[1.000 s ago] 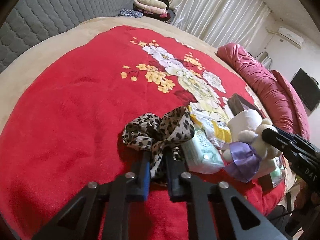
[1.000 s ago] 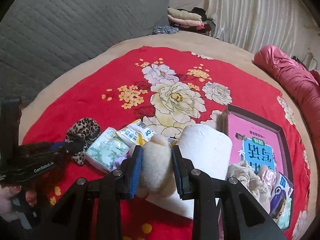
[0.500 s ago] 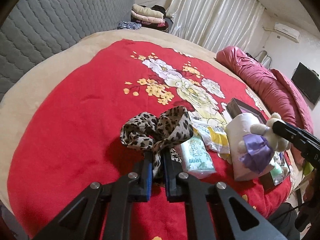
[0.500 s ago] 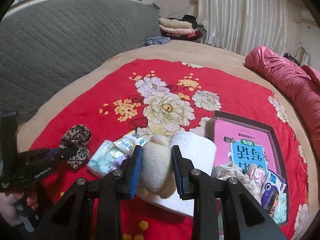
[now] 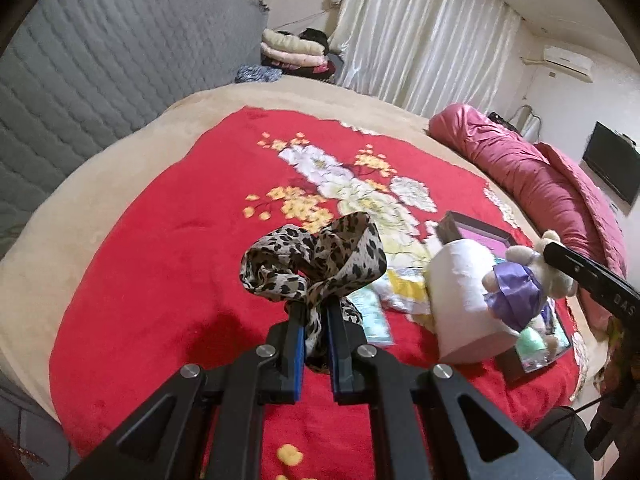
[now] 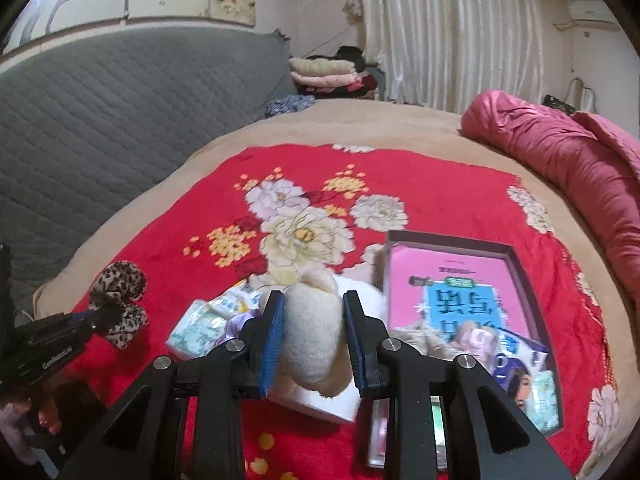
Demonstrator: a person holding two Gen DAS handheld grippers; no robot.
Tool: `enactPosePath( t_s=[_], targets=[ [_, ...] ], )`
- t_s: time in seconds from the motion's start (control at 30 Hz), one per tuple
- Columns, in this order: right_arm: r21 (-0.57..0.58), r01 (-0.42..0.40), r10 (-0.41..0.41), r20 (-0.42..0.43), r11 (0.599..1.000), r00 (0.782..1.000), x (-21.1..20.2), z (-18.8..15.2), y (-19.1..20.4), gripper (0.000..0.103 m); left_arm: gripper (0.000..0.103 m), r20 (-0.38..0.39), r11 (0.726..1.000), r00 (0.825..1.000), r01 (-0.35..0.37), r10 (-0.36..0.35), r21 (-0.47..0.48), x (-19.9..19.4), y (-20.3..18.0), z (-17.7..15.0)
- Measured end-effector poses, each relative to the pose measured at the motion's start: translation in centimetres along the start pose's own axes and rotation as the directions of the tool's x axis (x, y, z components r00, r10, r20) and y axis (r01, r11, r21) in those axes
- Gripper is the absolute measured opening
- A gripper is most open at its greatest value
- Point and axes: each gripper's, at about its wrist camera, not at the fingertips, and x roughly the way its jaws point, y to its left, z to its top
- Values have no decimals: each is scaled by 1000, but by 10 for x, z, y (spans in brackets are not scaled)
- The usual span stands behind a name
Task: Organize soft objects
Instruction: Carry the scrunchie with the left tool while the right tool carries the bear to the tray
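Now the left gripper (image 5: 314, 322) is pinching the leopard-print scarf (image 5: 316, 260) at frame centre, lifting it higher off the red blanket (image 5: 160, 280) than before. Meanwhile the right gripper (image 6: 312, 334) is clamping the plush toy (image 6: 314, 332), raising it lower-centre above the tissue roll (image 5: 460, 292).

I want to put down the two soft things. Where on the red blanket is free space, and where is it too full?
Free: the wide red blanket between the beige border and the leopard scarf, also the flower print toward the grey headboard. Crowded: around the paper roll, tissue packs and the box.

Cream plush toy (image 6: 314, 336) between jaws
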Motion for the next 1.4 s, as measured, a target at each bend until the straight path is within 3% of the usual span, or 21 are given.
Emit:
enactPosePath(
  t_s=[0.57, 0.73, 0.93, 1.13, 1.4],
  targets=[
    [247, 155, -182, 91, 957, 979, -58, -20, -113, 30, 10, -5, 978, 992, 126, -126, 169, -26, -103, 12],
    [251, 232, -263, 98, 940, 960, -71, -30, -136, 30, 10, -25, 953, 984, 175, -174, 246, -26, -146, 11],
    [336, 266, -308, 76, 903, 948, -76, -47, -167, 30, 10, -67, 917, 974, 225, -215, 329, -20, -192, 9],
    [405, 312, -361, 49, 859, 931, -78, -60, -190, 30, 10, -125, 888, 968, 250, -218, 386, -1, -231, 7],
    [458, 318, -382, 52, 830, 923, -84, -74, -208, 31, 10, -185, 866, 962, 265, -203, 423, 32, -267, 8]
  ],
)
